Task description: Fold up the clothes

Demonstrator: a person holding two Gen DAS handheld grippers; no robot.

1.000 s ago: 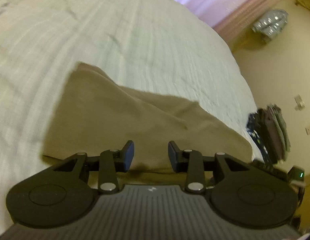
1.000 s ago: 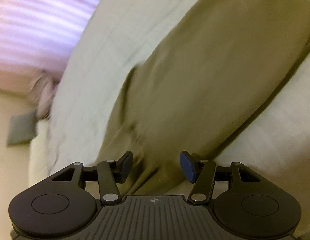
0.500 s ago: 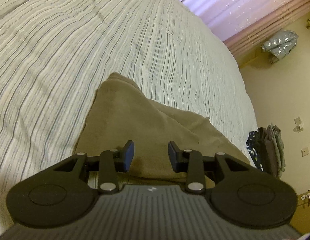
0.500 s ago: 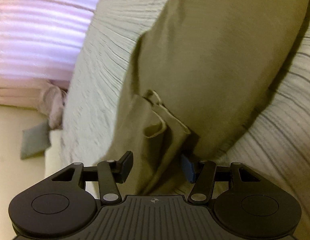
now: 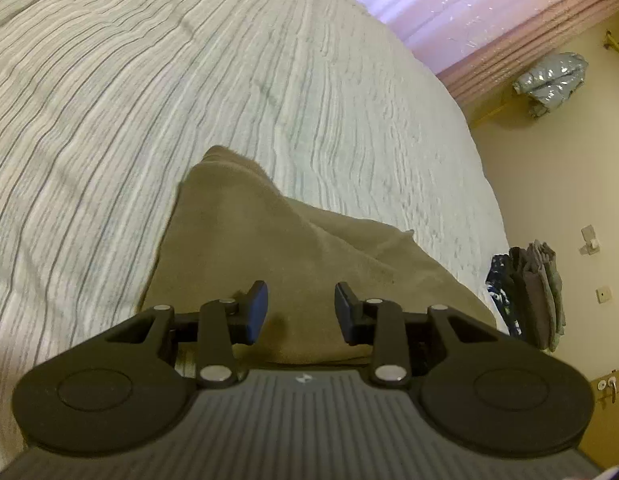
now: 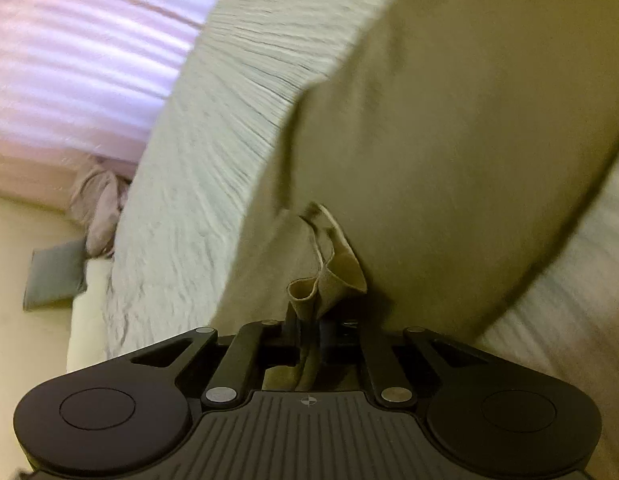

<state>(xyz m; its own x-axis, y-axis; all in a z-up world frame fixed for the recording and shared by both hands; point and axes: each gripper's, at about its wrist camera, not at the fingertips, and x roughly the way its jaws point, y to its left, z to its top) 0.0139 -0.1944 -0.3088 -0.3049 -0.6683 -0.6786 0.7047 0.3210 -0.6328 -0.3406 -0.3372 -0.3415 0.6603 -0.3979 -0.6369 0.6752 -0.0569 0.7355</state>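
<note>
i am looking at a tan cloth point(image 5: 269, 264) lying on the striped bed point(image 5: 189, 80), close to the bed's edge. my right gripper point(image 6: 307, 332) is pinching tight on a bunched corner of the cloth, and the little folded flap is sticking up just past its tips. my left gripper point(image 5: 301, 312) is hanging over the near edge of the cloth with its fingers apart, holding nothing. i am thinking the cloth is light, soft and floppy, so it will sag and slide. i am guessing the best places to hold are the corners and the hem.
</note>
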